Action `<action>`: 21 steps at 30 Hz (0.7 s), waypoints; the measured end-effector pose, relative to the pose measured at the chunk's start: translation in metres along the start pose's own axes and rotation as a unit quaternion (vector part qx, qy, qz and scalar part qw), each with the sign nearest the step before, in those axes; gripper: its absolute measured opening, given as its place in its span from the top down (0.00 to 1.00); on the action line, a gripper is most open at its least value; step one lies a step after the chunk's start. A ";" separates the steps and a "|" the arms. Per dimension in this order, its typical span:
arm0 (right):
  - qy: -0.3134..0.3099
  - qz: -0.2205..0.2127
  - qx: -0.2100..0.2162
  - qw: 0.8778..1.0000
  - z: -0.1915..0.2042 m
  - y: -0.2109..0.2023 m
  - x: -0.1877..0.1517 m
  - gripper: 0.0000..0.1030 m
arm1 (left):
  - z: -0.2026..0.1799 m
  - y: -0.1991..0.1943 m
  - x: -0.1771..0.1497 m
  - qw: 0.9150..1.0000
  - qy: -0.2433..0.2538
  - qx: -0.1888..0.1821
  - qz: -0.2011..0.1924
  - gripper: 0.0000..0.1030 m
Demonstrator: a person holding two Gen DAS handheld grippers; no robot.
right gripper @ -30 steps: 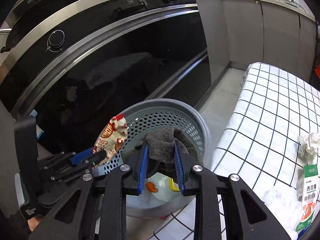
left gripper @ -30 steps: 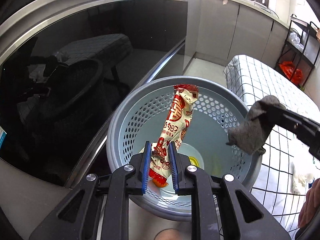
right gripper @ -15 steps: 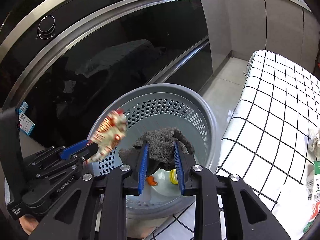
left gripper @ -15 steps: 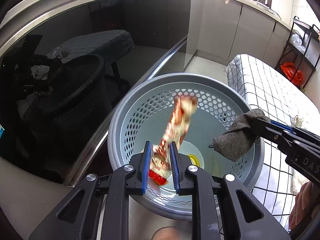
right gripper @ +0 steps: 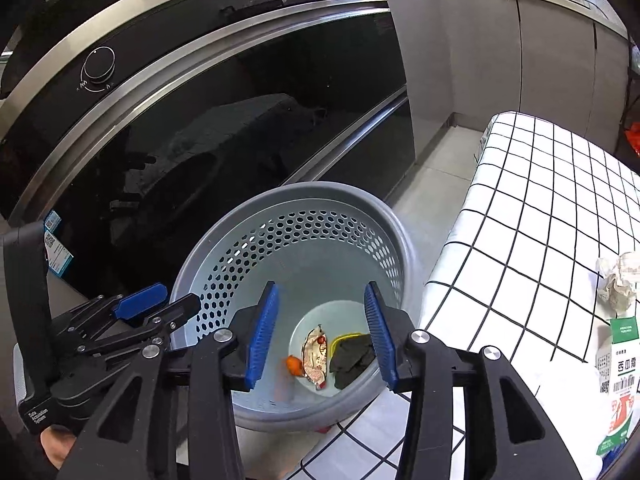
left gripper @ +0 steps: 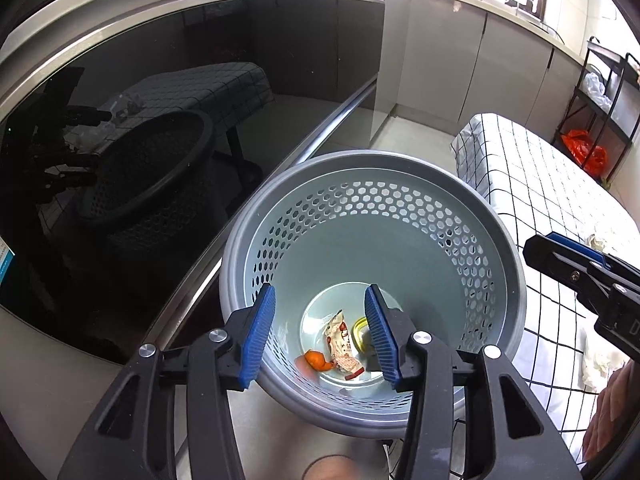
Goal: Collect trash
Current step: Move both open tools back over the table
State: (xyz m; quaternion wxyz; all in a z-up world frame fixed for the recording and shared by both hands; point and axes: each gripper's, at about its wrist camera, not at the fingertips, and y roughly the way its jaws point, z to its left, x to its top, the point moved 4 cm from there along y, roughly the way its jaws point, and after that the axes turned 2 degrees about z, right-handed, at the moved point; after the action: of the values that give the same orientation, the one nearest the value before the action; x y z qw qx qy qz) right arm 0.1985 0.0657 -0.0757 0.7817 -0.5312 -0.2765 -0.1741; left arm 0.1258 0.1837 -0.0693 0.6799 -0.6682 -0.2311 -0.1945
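Dropped grey cloth (right gripper: 352,360) half-hiding yellow item (right gripper: 343,338) in basket (right gripper: 256,240)

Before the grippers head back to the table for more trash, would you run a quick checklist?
1. Left gripper empty, jaws just opened: ok.
2. Right gripper empty, jaws just opened: ok.
3. Snack wrapper on the basket floor: ok.
4. Grey cloth inside the basket: ok.
5. Table cleared: not ok; crumpled paper and carton remain.
6. Basket upright: ok.
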 end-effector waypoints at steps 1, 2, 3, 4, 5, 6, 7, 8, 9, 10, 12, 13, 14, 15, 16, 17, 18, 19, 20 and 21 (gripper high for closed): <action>0.001 0.000 -0.001 1.000 -0.001 -0.001 -0.002 0.59 | 0.000 0.000 0.000 1.000 0.000 0.000 -0.001 0.53; 0.002 0.001 -0.001 1.000 -0.001 -0.001 -0.003 0.59 | -0.001 -0.001 0.000 1.000 0.000 0.000 -0.002 0.52; 0.003 0.002 -0.002 1.000 -0.002 -0.003 -0.005 0.59 | -0.001 -0.002 -0.001 1.000 0.000 0.000 -0.004 0.51; 0.004 0.002 -0.002 1.000 -0.003 -0.004 -0.006 0.59 | -0.002 -0.003 -0.001 1.000 0.000 0.001 -0.006 0.49; 0.005 0.002 -0.004 1.000 -0.004 -0.005 -0.008 0.59 | -0.003 -0.004 -0.001 1.000 0.001 0.001 -0.009 0.49; 0.006 0.002 -0.005 1.000 -0.005 -0.007 -0.010 0.59 | -0.004 -0.006 -0.002 1.000 0.001 0.000 -0.011 0.48; 0.007 0.000 -0.008 1.000 -0.006 -0.009 -0.013 0.59 | -0.005 -0.007 -0.002 1.000 0.001 0.000 -0.013 0.47; 0.007 -0.002 -0.012 1.000 -0.007 -0.012 -0.015 0.58 | -0.006 -0.009 -0.003 1.000 0.001 -0.001 -0.015 0.47; 0.008 -0.005 -0.015 1.000 -0.008 -0.015 -0.018 0.57 | -0.007 -0.010 -0.003 1.000 0.001 -0.001 -0.017 0.46; 0.009 -0.007 -0.018 1.000 -0.010 -0.019 -0.021 0.56 | -0.008 -0.011 -0.003 1.000 0.002 -0.001 -0.019 0.46; 0.011 -0.013 -0.026 1.000 -0.012 -0.026 -0.028 0.55 | -0.010 -0.015 -0.004 1.000 0.003 -0.001 -0.024 0.43; 0.012 -0.015 -0.030 0.999 -0.015 -0.031 -0.031 0.54 | -0.012 -0.017 -0.005 1.000 0.004 -0.001 -0.028 0.42; 0.013 -0.018 -0.035 0.999 -0.015 -0.036 -0.035 0.53 | -0.014 -0.019 -0.006 0.999 0.005 0.000 -0.032 0.41; 0.013 -0.022 -0.041 0.999 -0.017 -0.041 -0.039 0.52 | -0.016 -0.022 -0.006 0.999 0.008 0.002 -0.037 0.39; 0.014 -0.025 -0.047 0.998 -0.019 -0.047 -0.043 0.51 | -0.018 -0.025 -0.007 0.999 0.010 0.003 -0.042 0.37; 0.015 -0.027 -0.052 0.998 -0.020 -0.052 -0.045 0.50 | -0.021 -0.028 -0.007 0.999 0.013 0.003 -0.047 0.36; 0.017 -0.029 -0.056 0.998 -0.024 -0.058 -0.050 0.50 | -0.023 -0.031 -0.008 0.999 0.014 0.002 -0.052 0.33; 0.020 -0.032 -0.060 0.997 -0.027 -0.064 -0.054 0.47 | -0.026 -0.034 -0.010 0.998 0.016 0.001 -0.056 0.32; 0.022 -0.035 -0.063 0.997 -0.030 -0.070 -0.058 0.44 | -0.029 -0.037 -0.011 0.998 0.019 0.000 -0.061 0.31; 0.025 -0.040 -0.068 0.997 -0.033 -0.078 -0.062 0.43 | -0.032 -0.040 -0.013 0.998 0.021 0.000 -0.064 0.30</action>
State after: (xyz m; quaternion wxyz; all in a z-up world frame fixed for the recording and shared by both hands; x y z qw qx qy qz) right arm 0.1140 0.0042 -0.0663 0.7428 -0.5671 -0.2658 -0.2367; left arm 0.0943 0.1495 -0.0438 0.6705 -0.6479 -0.2592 -0.2518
